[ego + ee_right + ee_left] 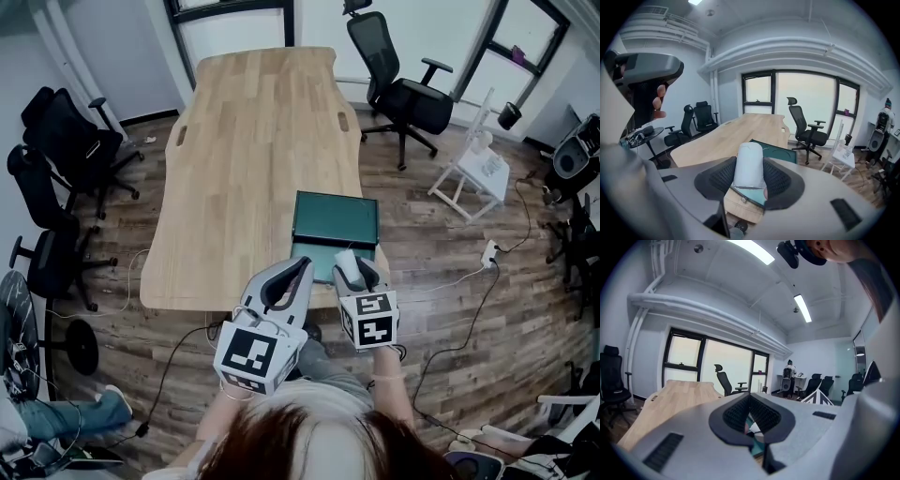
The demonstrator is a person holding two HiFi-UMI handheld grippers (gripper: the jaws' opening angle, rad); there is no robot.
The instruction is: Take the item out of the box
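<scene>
The right gripper (350,269) clamps a pale grey cylindrical roll (749,165) just above the open dark green flat box (335,217) at the near right edge of the light wooden table (253,150). The left gripper (302,266) hovers alongside to the left, jaws together and empty. Removal looks nearly complete, with only setting the roll down apparently left.

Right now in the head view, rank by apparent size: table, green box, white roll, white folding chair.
1. Table, largest.
2. Green box and white folding chair look about alike. The chair is farther away on the floor, so not ranked.
3. White roll, smallest.
</scene>
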